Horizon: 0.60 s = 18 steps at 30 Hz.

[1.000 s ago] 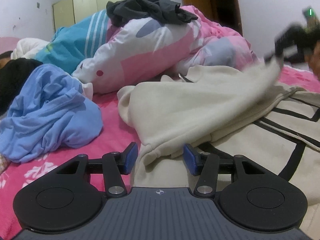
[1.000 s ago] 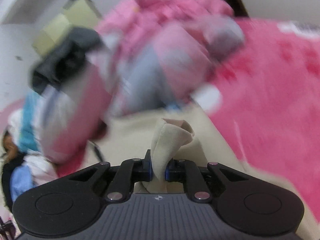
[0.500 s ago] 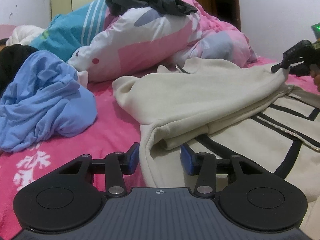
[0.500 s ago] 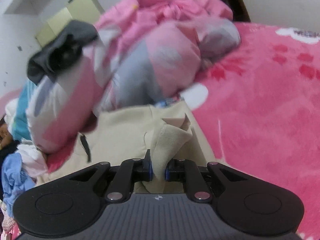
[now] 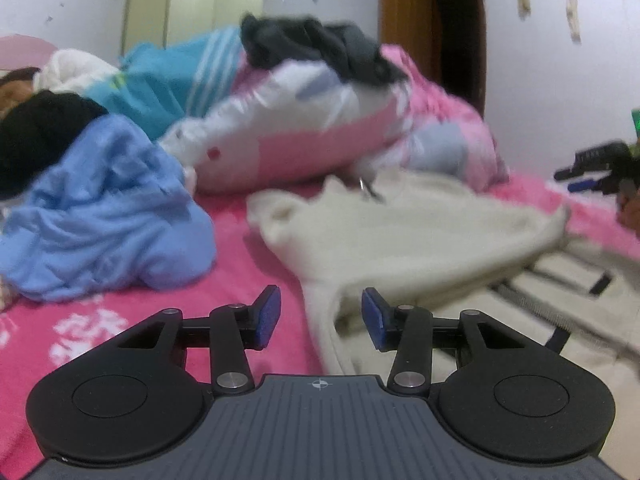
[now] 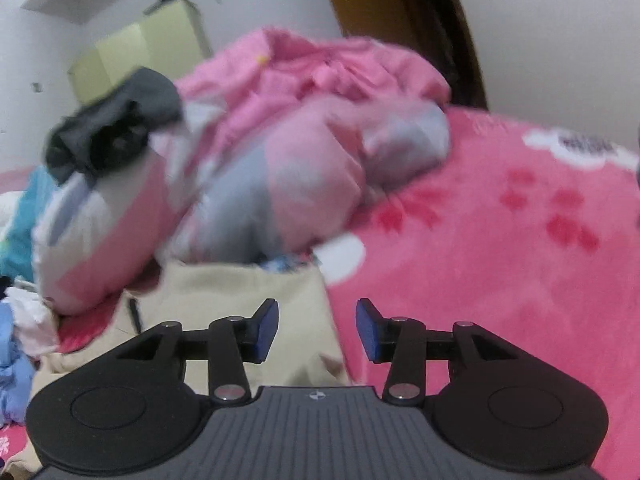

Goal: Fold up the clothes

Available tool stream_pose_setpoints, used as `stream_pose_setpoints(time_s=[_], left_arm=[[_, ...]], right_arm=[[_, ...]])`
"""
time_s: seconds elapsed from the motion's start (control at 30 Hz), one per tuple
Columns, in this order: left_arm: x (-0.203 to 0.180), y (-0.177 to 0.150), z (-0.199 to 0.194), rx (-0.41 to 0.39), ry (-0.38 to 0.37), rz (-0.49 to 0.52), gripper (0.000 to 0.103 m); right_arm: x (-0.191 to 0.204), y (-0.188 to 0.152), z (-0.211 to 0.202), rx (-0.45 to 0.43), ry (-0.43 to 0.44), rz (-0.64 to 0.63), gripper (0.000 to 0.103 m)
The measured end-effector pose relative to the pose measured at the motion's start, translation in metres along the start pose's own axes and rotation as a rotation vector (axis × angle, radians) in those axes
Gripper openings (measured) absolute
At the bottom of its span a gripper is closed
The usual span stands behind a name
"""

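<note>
Far to your left on the pink flowered fleece bed cover lies a crumpled heap of light blue cloth, with a black garment behind it; neither is near your tools. Next comes your left gripper, jaws spread wide with nothing between the blue pads. It hovers low over the near left edge of the cream zip-up sweatshirt with black stripes, whose thick folded-over edge lies just ahead of the right pad and partly between the two.

The sweatshirt is the piece you are folding. In the left wrist view a cream panel lies doubled over the striped, zippered body, and its long axis runs from your left gripper away to the right, toward your other tool. Behind it sits the pink, white and grey bundled quilt with a dark grey garment on top.

Your right gripper also stands wide apart and holds nothing. It sits at the far right end of the sweatshirt, with cloth below its left pad and bare pink cover under its right one.

Judging by this, each tool is nearest its own end of the doubled panel. Both views are blurred, so how flat the fold lies I cannot tell.
</note>
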State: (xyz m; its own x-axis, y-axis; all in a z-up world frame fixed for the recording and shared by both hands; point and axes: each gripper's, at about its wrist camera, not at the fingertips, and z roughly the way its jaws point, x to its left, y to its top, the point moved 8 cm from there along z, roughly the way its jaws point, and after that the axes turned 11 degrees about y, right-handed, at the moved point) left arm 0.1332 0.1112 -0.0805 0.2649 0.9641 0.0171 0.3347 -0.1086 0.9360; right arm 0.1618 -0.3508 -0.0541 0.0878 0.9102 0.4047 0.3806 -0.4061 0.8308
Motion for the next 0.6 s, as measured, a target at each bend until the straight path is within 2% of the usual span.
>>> stream_pose_setpoints(time_s=[0.1,0.17,0.23,0.3,0.33,0.4,0.43,0.5,0.6], left_arm=[[-0.006,0.023,0.0,-0.033,-0.021,-0.016,0.047],[-0.014,0.029,0.013,-0.013,0.001,-0.004,0.048],[-0.018,0.024,0.037,0.048,0.017,-0.001,0.049],[-0.018,0.003,0.062,0.17,0.052,-0.002,0.048],[-0.018,-0.009,0.071,0.22,0.058,-0.006,0.048],[-0.014,-0.017,0.072,0.234,0.042,-0.038,0.049],[-0.012,-0.019,0.071,0.235,0.033,-0.057,0.048],[-0.009,-0.021,0.072,0.242,0.015,-0.08,0.049],[-0.008,-0.024,0.072,0.254,0.012,-0.091,0.049]], right_arm=[[0.033,-0.004,0.0,0.017,0.132,-0.118,0.043],[0.049,-0.02,0.008,0.068,0.21,-0.18,0.042],[0.047,-0.049,0.031,0.187,0.199,-0.221,0.042],[0.034,-0.077,0.055,0.32,0.088,-0.278,0.04],[0.038,-0.076,0.055,0.317,0.071,-0.319,0.04],[0.056,-0.062,0.053,0.31,0.081,-0.347,0.041],[0.071,-0.052,0.051,0.301,0.112,-0.351,0.041],[0.118,-0.032,0.05,0.265,0.24,-0.395,0.041],[0.196,-0.026,0.075,0.31,0.437,-0.434,0.043]])
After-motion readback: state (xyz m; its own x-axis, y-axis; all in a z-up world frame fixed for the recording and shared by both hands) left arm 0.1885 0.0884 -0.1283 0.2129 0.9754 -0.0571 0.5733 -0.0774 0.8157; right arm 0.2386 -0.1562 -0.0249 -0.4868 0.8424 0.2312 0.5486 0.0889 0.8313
